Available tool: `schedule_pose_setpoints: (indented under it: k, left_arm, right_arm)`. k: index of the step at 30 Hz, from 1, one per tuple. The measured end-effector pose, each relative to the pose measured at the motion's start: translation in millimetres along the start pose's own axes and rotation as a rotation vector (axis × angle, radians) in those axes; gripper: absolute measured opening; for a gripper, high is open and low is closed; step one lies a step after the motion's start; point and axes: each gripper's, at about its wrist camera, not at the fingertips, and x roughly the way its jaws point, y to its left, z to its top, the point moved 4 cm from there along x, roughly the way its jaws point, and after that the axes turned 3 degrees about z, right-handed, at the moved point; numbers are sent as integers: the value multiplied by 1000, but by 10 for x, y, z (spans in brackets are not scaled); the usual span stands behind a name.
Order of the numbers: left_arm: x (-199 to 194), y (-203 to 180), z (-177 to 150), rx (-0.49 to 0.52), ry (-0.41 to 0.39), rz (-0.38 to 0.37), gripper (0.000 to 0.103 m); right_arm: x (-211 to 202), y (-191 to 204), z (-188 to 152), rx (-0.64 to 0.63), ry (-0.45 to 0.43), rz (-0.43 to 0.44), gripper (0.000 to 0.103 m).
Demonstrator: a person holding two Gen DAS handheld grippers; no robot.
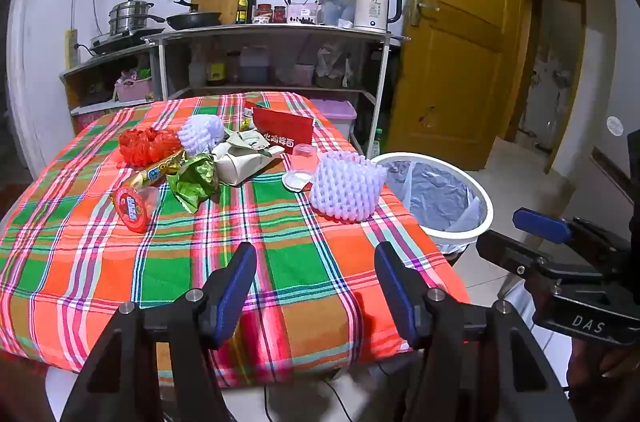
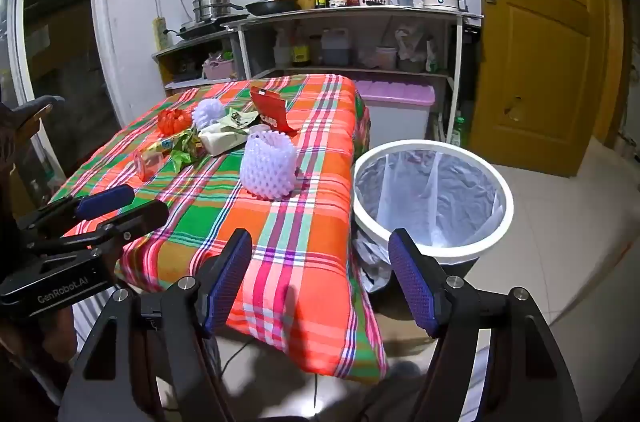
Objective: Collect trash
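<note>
Your left hand-held gripper (image 1: pixel 316 262) hangs over the near edge of the desk (image 1: pixel 280 262), its blue pads spread wide with only plaid cloth between them. Your right hand-held gripper (image 2: pixel 320 262) is likewise wide apart and holds nothing; it sits off the desk's near right corner, with the cloth edge on its left and the trash bin (image 2: pixel 496 190) on its right.

The trash lies in a cluster toward the far side of the desk. Nearest you on the right is a white foam fruit net (image 1: pixel 346 188), standing by the desk's right edge, just beside the bin. Behind it to the left are a clear plastic cup (image 1: pixel 304 158) and a round white lid (image 1: pixel 297 180). Further left lie a crumpled paper bag (image 1: pixel 244 162), a green foil wrapper (image 1: pixel 196 182), a yellow snack wrapper (image 1: pixel 160 172), a red-labelled cup (image 1: pixel 134 208) on its side, a red mesh bag (image 1: pixel 148 144) and a second foam net (image 1: pixel 202 134). A red packet (image 1: pixel 284 126) stands at the far end.

The bin stands on the floor against the desk's right side, lined with a pale plastic bag.
</note>
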Motion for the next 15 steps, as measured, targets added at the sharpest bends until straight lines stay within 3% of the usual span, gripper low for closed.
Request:
schedule_pose_setpoints:
  k: [15]
  left_arm:
    - [-6, 10, 6, -8, -5, -5, 61]
  right_arm:
    - [-5, 4, 13, -2, 0, -4, 71]
